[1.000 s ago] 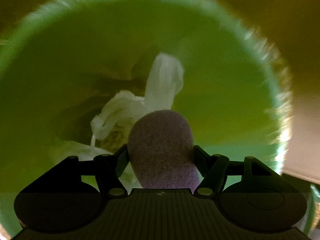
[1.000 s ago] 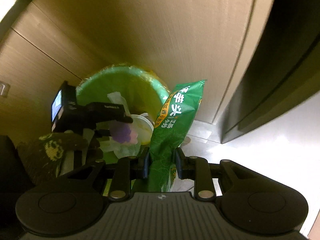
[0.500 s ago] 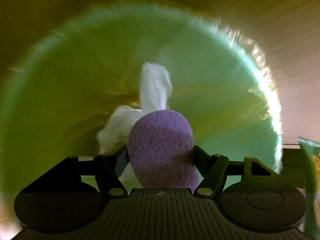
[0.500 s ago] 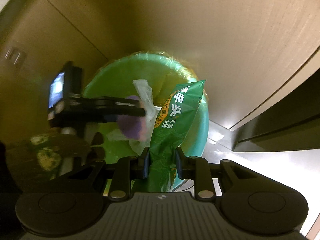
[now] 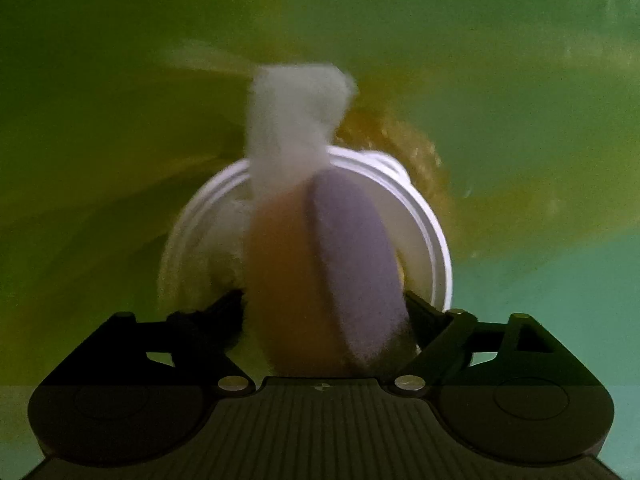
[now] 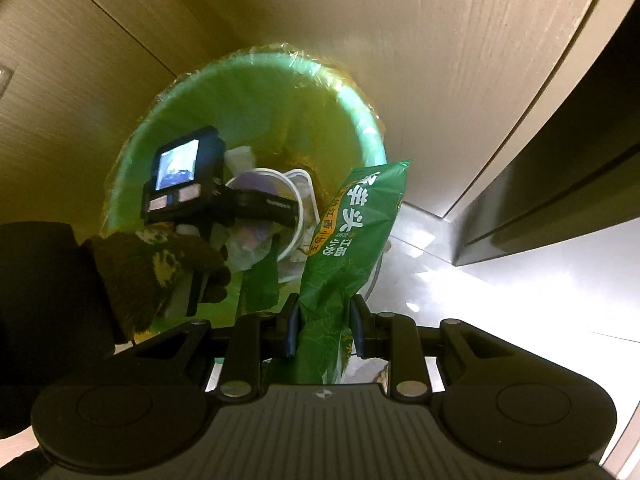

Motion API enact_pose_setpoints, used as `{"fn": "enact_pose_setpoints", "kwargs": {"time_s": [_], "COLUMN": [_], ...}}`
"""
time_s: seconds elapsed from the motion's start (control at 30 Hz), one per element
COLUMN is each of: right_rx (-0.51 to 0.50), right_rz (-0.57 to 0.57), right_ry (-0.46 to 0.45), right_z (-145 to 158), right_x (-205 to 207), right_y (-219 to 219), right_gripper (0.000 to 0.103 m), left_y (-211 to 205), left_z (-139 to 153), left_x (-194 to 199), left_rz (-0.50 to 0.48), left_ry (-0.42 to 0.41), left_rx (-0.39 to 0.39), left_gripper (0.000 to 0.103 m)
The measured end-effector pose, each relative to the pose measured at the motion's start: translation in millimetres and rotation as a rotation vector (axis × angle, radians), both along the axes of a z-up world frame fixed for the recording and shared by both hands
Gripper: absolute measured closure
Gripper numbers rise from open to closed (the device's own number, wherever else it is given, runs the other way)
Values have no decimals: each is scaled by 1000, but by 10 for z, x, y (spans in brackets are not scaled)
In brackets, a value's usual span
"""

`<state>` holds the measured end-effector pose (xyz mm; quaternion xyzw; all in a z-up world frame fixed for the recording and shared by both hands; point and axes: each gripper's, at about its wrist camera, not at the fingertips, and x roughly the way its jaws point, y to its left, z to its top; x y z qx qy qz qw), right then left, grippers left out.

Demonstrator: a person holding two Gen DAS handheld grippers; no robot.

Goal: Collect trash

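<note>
Green bin, lined with a clear bag and standing against a wood panel, holds a white cup and a white plastic scrap at its bottom. Left gripper, held by a gloved hand, points down inside the bin with its jaws opening, and a purple-and-orange sponge sits tilted between them, contact with the pads unclear through blur. Right gripper hangs just beside the bin's rim, fingers closed on the lower part of a green snack bag, which stands upright above them.
</note>
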<state>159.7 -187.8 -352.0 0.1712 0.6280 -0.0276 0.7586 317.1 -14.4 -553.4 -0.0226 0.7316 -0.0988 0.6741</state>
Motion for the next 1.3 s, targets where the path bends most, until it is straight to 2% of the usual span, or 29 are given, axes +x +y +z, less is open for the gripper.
{"fn": "enact_pose_setpoints", "kwargs": {"time_s": [0.17, 0.33, 0.43, 0.6, 0.73, 0.87, 0.97, 1.07, 1.1, 1.2, 1.3], "right_rx": [0, 1, -4, 36, 22, 100, 149, 164, 166, 171, 153], "right_rz": [17, 43, 66, 93, 132, 167, 193, 199, 189, 135, 70], "right_ry": [-5, -40, -53, -46, -39, -1, 75, 109, 121, 117, 85], "right_z": [-15, 121, 199, 246, 168, -18, -217, -302, -303, -147, 157], "right_x": [67, 154, 186, 247, 446, 800, 1073, 1258, 1290, 1273, 1123], "right_y": [26, 78, 149, 240, 341, 393, 465, 520, 512, 471, 413], "right_gripper": [78, 78, 78, 78, 78, 78, 78, 74, 69, 51, 50], "left_y": [178, 272, 336, 636, 812, 928, 977, 985, 975, 929, 912], "left_z": [493, 868, 1056, 1643, 2110, 2332, 2477, 2634, 2723, 2916, 3093], "left_x": [-40, -58, -135, -594, -841, -970, -1030, -1065, -1070, -1086, -1066], "left_rz": [61, 96, 86, 186, 214, 205, 205, 169, 149, 82, 37], "left_ry": [38, 38, 14, -98, -151, -172, -159, -160, -160, -167, -180], "left_rx": [-115, -253, -228, -279, -308, -333, -366, -382, -388, -411, -431], "left_gripper": [29, 30, 33, 33, 33, 33, 33, 33, 33, 33, 33]}}
